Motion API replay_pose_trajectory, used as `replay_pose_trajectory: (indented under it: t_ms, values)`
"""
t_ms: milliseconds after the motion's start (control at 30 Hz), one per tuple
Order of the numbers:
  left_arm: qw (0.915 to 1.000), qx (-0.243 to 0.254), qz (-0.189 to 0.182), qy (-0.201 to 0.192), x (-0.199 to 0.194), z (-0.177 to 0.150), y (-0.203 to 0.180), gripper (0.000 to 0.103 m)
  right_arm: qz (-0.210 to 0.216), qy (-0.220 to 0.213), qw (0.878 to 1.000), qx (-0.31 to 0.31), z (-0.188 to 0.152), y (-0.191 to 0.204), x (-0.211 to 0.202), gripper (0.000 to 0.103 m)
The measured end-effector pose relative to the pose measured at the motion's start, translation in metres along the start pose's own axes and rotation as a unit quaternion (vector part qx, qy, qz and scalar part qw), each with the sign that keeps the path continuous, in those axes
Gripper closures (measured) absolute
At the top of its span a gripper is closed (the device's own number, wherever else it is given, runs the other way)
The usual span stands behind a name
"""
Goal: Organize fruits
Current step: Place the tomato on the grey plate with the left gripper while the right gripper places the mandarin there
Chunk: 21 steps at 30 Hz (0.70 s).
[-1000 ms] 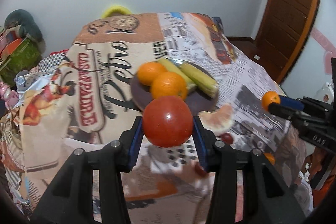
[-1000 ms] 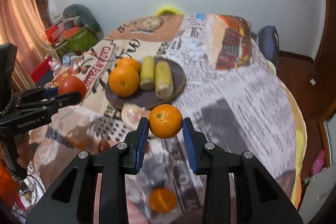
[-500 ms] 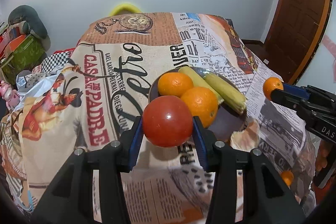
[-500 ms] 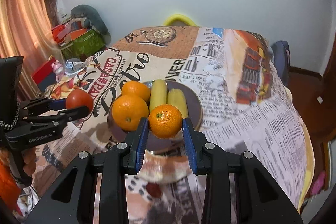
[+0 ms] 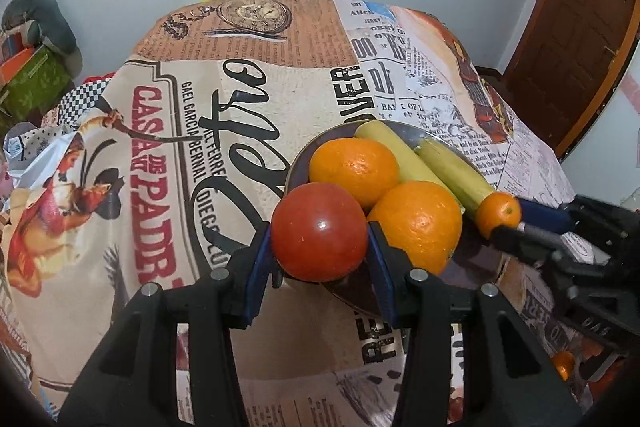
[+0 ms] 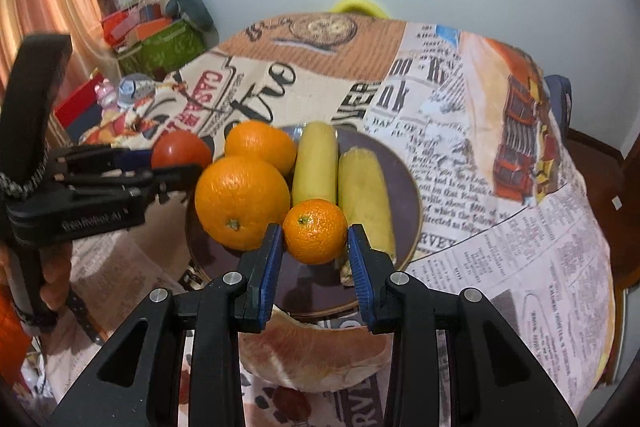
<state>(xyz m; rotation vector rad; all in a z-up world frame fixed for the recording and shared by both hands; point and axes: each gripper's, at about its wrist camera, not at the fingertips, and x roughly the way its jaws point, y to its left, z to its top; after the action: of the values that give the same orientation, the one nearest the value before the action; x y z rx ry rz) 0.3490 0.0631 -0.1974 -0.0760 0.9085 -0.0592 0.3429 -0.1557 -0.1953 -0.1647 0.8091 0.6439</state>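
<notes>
My left gripper (image 5: 319, 259) is shut on a red tomato (image 5: 319, 233), held at the near left rim of a dark plate (image 5: 352, 297). My right gripper (image 6: 315, 259) is shut on a small mandarin (image 6: 315, 236), held above the plate's near part (image 6: 312, 289). The plate holds two large oranges (image 6: 242, 203) (image 6: 260, 145) and two yellowish corn cobs (image 6: 315, 163) (image 6: 366, 187). In the right wrist view the left gripper (image 6: 176, 167) with the tomato (image 6: 180, 151) is at the left. In the left wrist view the right gripper (image 5: 506, 223) with the mandarin (image 5: 498, 214) is at the right.
A grapefruit wedge (image 6: 312, 355) lies on the newspaper-print tablecloth (image 5: 160, 187) in front of the plate. A small orange fruit (image 5: 564, 365) lies near the table's right edge. Bags and clutter (image 6: 156, 39) stand beyond the table on the left; a wooden door (image 5: 572, 19) is at the right.
Both grippers have moved forward to the plate with their fruit still held. The plate and its fruit now look much closer in both views.
</notes>
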Motion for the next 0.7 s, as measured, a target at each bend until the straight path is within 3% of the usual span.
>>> replay_pose_trajectory:
  t_ms: [133,600,700]
  values:
    - [1.0000,-0.005,-0.007,0.002,0.003,0.001,0.003,0.057,0.009,0.011,1.000,-0.002,-0.001,0.003,0.007,0.072]
    - [0.9995,0.011,0.022,0.019,0.011,-0.003,-0.001,0.055,0.008,0.028,0.999,-0.014,-0.002,0.009,0.015,0.072]
    - [0.9991,0.024,0.033,0.006,0.006,-0.006,-0.005,0.054,0.007,0.025,1.000,-0.017,-0.002,0.010,0.011,0.071]
